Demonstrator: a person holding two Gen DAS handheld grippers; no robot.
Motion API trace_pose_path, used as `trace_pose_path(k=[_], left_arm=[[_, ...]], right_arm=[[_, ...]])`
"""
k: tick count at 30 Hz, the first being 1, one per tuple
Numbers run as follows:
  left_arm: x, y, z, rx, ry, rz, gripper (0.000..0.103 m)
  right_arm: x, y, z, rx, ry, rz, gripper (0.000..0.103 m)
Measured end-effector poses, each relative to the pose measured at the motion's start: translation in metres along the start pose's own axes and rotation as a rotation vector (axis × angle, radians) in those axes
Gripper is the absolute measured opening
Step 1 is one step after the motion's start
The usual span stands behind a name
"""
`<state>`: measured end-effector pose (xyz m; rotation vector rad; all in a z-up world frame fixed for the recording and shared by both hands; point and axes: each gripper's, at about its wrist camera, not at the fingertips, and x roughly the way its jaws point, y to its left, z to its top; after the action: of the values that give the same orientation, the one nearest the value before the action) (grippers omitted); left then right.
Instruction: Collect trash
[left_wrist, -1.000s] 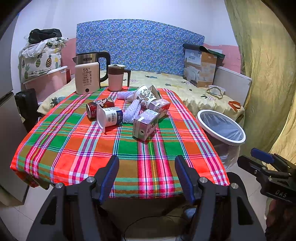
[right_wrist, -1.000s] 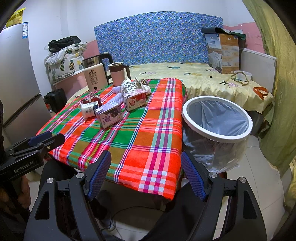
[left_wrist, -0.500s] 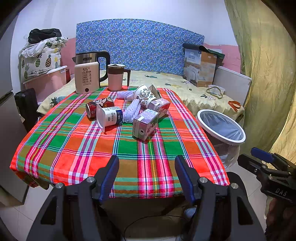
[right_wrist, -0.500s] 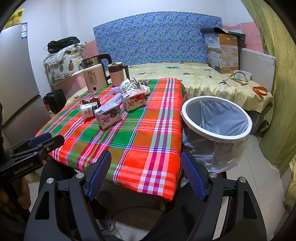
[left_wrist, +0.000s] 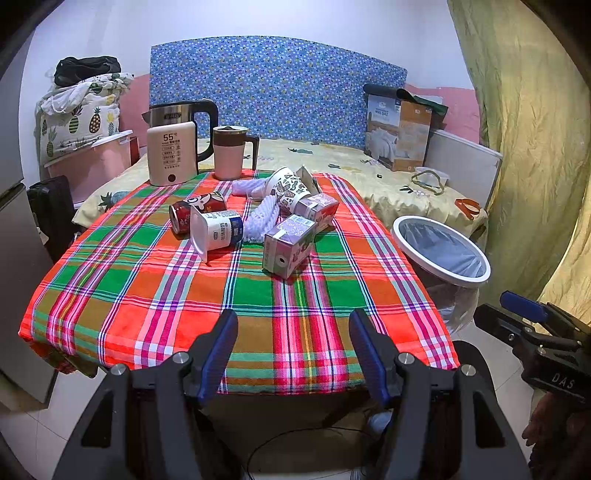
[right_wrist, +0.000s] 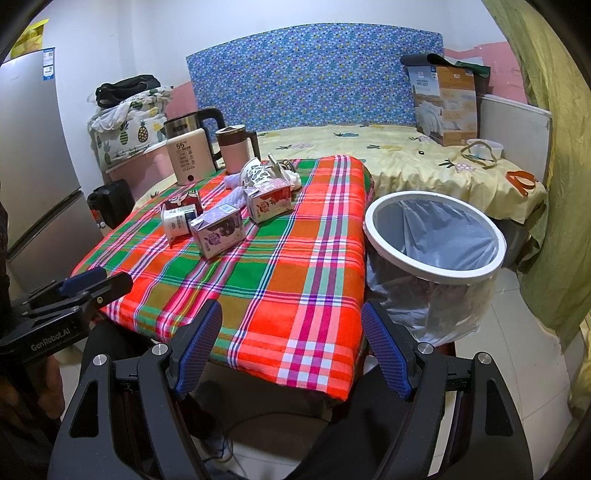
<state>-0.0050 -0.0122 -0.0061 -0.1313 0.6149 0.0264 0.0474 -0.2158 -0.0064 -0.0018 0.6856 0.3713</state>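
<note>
While both tools wait short of the near table edge, the left gripper (left_wrist: 293, 349) and the right gripper (right_wrist: 291, 345) stand with jaws spread wide and nothing between them. Trash lies clustered on the far half of the table (left_wrist: 155, 295): a purple carton (left_wrist: 288, 245) on its side nearest the viewer, a second carton (left_wrist: 317, 208) just behind it, a tipped yogurt cup (left_wrist: 216, 232) touching a red can (left_wrist: 195, 214), a patterned paper cup (left_wrist: 286, 186), and white crumpled netting (left_wrist: 260, 221) between them. These pieces are judged empty and therefore light; the cartons and paper cup should crush under firm pressure, the can is stiffer and smooth, and the netting is soft and may snag. A sensible hold on the purple carton spans its two broad flat faces near the middle; the yogurt cup is best pinched across its body rather than its flared rim. A plaid cloth covers the table and could bunch if dragged. Beside the table's right edge stands a bin (right_wrist: 436, 271) with a white rim and a plastic liner, mouth open. A kettle (left_wrist: 181, 118), a warmer (left_wrist: 171, 153) and a pink jug (left_wrist: 229, 153) occupy the far left corner, with a bed (right_wrist: 406, 162) behind and a fridge (right_wrist: 33, 147) at the left.
</note>
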Motion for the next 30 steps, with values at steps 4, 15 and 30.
trace_pose_path(k=[4, 15, 30], left_arm=[[0.002, -0.004, -0.004, 0.006, 0.003, -0.006, 0.065], [0.016, -0.001, 0.000, 0.017, 0.027, -0.026, 0.065], [0.071, 0.006, 0.034, 0.076, 0.053, -0.040, 0.065]], right_arm=[[0.000, 0.000, 0.000, 0.000, 0.000, 0.000, 0.079], [0.010, 0.000, 0.003, -0.007, 0.023, 0.003, 0.079], [0.038, -0.006, 0.023, -0.007, 0.059, 0.028, 0.079]])
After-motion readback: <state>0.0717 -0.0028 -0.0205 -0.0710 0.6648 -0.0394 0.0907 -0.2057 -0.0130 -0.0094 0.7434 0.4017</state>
